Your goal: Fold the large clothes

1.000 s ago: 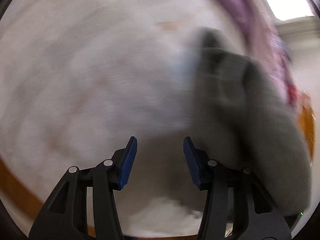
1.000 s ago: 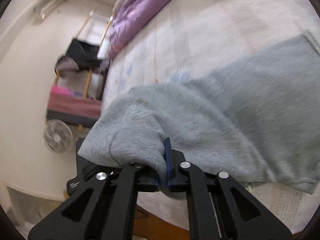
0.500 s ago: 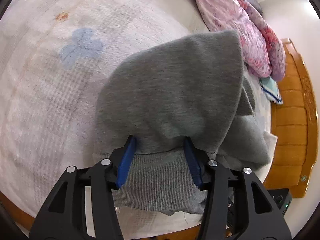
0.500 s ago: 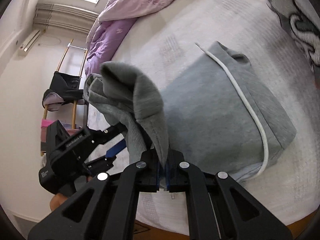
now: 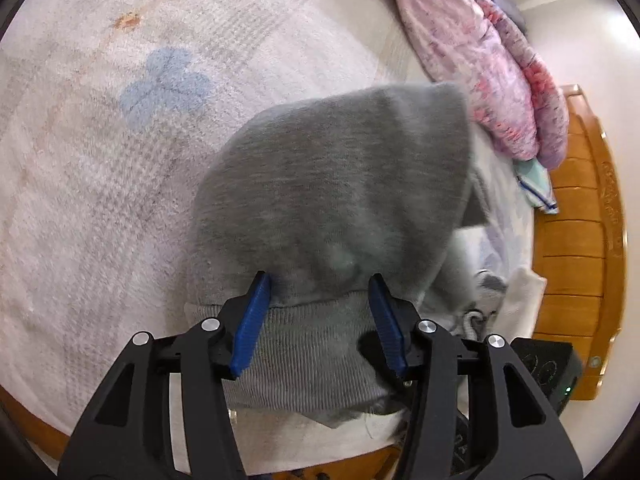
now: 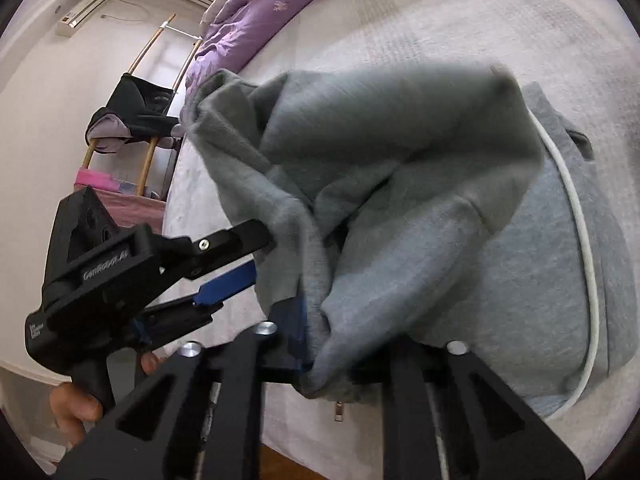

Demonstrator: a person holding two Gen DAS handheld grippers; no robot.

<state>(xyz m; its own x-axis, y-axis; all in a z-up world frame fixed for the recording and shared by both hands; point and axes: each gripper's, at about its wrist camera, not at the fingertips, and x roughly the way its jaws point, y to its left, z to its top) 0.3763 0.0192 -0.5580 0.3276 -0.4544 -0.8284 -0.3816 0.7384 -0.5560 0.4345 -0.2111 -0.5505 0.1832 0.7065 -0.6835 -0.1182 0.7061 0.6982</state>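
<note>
A grey hooded sweatshirt [image 5: 340, 184] lies bunched on the bed near its front edge. In the left wrist view its ribbed hem [image 5: 316, 352] sits between the blue pads of my open left gripper [image 5: 318, 316], which does not pinch it. In the right wrist view a raised fold of the sweatshirt [image 6: 360, 168] drapes over my right gripper [image 6: 344, 344], whose jaws stand wide apart. The hood with its white drawstring [image 6: 576, 216] lies flat to the right. The left gripper [image 6: 236, 256] shows there too, open beside the cloth.
The bed has a white blanket [image 5: 100, 140] with a blue flower print. A pink and purple quilt [image 5: 492, 64] is heaped at the far side, by the wooden bed frame [image 5: 580, 240]. A clothes rack with dark garments [image 6: 132, 116] stands by the wall.
My right gripper was shut on the sweatshirt fold and has opened, and the fold now hangs loose over it. My left gripper stays open around the hem.
</note>
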